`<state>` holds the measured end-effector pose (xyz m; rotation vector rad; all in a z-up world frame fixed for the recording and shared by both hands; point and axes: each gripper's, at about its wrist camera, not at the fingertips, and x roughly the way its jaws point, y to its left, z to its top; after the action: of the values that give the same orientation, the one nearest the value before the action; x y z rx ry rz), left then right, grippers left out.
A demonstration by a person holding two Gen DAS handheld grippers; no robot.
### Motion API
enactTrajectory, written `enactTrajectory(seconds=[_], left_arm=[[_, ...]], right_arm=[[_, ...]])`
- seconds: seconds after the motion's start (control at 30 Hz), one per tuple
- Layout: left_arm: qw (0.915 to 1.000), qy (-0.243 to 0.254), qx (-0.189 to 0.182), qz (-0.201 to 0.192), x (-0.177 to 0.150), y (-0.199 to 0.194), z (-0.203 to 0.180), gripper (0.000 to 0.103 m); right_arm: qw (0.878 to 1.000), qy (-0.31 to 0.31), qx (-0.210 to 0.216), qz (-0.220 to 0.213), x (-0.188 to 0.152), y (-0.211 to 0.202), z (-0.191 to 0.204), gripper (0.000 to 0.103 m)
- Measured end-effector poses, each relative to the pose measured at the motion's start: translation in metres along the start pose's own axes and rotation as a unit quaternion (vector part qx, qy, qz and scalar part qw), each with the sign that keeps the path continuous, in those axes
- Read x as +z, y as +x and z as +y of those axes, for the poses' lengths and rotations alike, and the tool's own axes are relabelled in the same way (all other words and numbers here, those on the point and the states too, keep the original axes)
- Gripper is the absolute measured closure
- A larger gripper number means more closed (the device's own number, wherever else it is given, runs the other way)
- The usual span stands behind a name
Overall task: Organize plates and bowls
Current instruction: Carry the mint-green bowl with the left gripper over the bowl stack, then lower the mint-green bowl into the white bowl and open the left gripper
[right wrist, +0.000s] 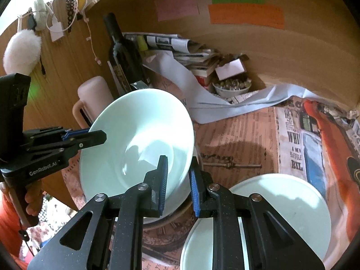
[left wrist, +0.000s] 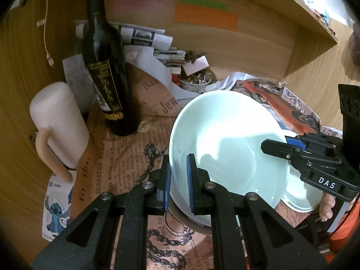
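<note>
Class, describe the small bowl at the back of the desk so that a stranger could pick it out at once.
Start at the tall dark wine bottle against the wooden back wall and follow the heap of newspapers to its right-hand end. The small bowl sits just below a folded white card. Unlike the large pale bowl held by both grippers, it is heaped with small shiny objects.

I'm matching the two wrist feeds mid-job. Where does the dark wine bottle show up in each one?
Left wrist view: the wine bottle stands upper left, large and close, beside the white pitcher.
Right wrist view: the wine bottle is upper left of centre, smaller, behind the rim of the pale bowl.
Shared landmark: the orange note on the back wall, also in the right wrist view.
</note>
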<state>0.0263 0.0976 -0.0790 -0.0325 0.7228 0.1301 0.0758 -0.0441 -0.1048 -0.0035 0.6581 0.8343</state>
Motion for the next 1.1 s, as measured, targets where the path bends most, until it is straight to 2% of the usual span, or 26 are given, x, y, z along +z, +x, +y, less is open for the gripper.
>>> enactTrajectory(seconds=[0.3, 0.6, 0.8, 1.0, 1.1], left_arm=[[0.9998, -0.005, -0.002, 0.017, -0.006, 0.009, 0.003, 0.091], [0.9995, -0.010, -0.004, 0.028, -0.010, 0.012, 0.008, 0.091], [0.9997, 0.001, 0.004, 0.025, -0.011, 0.012, 0.007, 0.091], [0.9997, 0.004, 0.004, 0.023, -0.012, 0.009, 0.008, 0.091], [0.9999, 0.006, 0.000, 0.016, -0.012, 0.004, 0.006, 0.091]], right_arm=[[1.000, -0.005, -0.002, 0.015, -0.002, 0.006, 0.001, 0.086], [0.998, -0.048, -0.035, 0.013, -0.004, 0.012, 0.014, 0.083], [0.999, -0.041, -0.026, 0.015, -0.003, 0.014, 0.011, 0.083], [0.999, -0.040, -0.027, 0.008, -0.001, 0.010, 0.014, 0.075], [0.997, -0.061, -0.044, -0.007, 0.000, 0.006, 0.019, 0.061]])
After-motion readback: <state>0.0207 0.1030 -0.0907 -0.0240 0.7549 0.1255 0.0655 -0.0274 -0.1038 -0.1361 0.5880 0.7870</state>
